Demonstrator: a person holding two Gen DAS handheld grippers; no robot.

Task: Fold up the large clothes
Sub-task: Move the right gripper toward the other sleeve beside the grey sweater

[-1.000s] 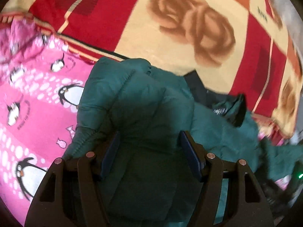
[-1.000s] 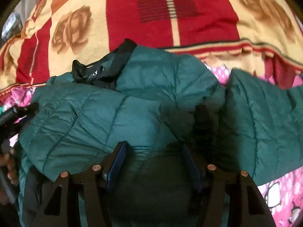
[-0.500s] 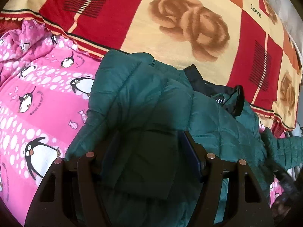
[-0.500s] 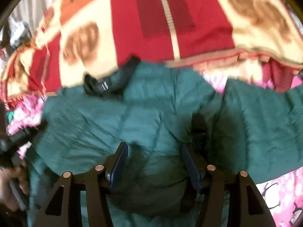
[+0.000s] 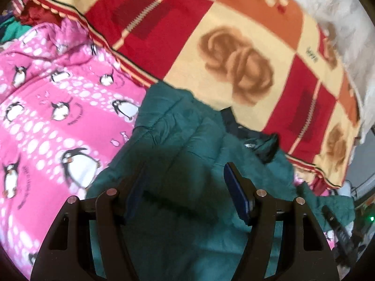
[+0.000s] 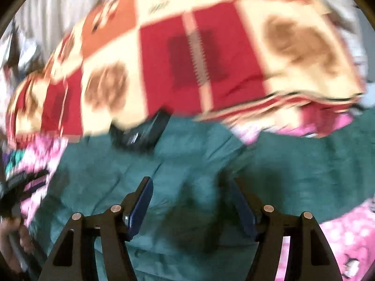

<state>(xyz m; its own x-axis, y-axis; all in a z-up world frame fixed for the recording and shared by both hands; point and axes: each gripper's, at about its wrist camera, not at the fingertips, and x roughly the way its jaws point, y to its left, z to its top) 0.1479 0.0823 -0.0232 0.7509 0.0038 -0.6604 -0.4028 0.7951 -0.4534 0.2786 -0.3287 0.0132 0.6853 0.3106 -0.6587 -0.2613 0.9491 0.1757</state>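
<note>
Risk first: puffy quilted jacket (image 5: 187,140) likely springing back out of its fold once let go, slick fabric sliding on pink penguin blanket (image 5: 58,117)

Left gripper (image 5: 185,189): jaws wide, nothing pinched, jacket beneath on the bed
Right gripper (image 6: 189,201): jaws opening, nothing between, sleeve at right loose

Count: one jacket, two blankets, two grippers

Jacket (image 5: 187,145) on penguin sheet (image 5: 58,117); rose blanket (image 5: 234,58) behind, collar (image 5: 253,138) against blanket edge.
</note>
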